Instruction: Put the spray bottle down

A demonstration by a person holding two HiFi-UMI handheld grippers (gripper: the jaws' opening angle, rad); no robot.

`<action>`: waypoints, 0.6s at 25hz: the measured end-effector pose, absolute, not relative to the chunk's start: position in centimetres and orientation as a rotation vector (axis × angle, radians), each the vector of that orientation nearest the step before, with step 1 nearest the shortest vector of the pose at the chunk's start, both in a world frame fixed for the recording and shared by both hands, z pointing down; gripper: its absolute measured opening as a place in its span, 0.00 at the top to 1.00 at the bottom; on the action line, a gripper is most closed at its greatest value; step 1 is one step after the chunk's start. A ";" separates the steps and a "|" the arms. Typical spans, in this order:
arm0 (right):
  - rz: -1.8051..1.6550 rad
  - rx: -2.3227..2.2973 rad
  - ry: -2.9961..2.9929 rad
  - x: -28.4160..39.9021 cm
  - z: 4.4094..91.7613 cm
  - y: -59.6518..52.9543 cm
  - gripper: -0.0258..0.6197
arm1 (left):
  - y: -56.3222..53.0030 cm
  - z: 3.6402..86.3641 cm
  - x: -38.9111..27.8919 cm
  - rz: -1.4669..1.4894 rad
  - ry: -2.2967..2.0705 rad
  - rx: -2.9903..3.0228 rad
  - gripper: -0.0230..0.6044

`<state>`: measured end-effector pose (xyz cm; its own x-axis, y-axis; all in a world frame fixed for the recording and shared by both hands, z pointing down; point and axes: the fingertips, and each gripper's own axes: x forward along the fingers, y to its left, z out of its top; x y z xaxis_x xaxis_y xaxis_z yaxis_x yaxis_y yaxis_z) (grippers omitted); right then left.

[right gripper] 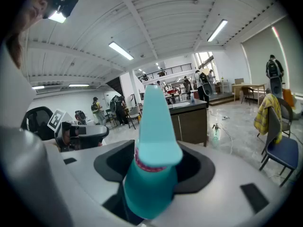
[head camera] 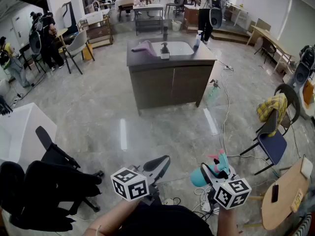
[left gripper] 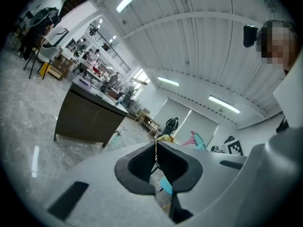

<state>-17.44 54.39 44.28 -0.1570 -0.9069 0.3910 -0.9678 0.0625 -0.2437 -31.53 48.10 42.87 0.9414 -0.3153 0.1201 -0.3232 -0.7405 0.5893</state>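
A teal spray bottle (head camera: 201, 177) with a pink trigger sits between the jaws of my right gripper (head camera: 211, 173), low at the right of the head view. In the right gripper view the spray bottle (right gripper: 152, 174) fills the gap of the right gripper (right gripper: 154, 178), its teal nozzle pointing up and away, the pads against its body. My left gripper (head camera: 158, 165) hangs beside it on the left, with nothing in it. In the left gripper view the jaws of the left gripper (left gripper: 156, 167) meet along a thin line, and the spray bottle (left gripper: 199, 140) shows beyond them at the right.
A dark counter island (head camera: 170, 80) with a sink and small bottles stands ahead across the grey floor. Another spray bottle (head camera: 213, 89) and cables lie by its right corner. A black office chair (head camera: 54, 181) is at lower left, a chair with a yellow cloth (head camera: 272, 113) and a round wooden table (head camera: 288, 193) at right.
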 end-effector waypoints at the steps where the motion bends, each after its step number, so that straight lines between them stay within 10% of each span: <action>1: 0.672 1.946 -2.181 -17.3 44.3 54.3 0.58 | 48.0 42.9 -31.5 0.017 -0.452 2.453 0.95; 15: 0.690 1.953 -2.191 -16.5 44.8 54.2 0.58 | 48.8 43.7 -30.0 0.032 -0.419 2.449 0.95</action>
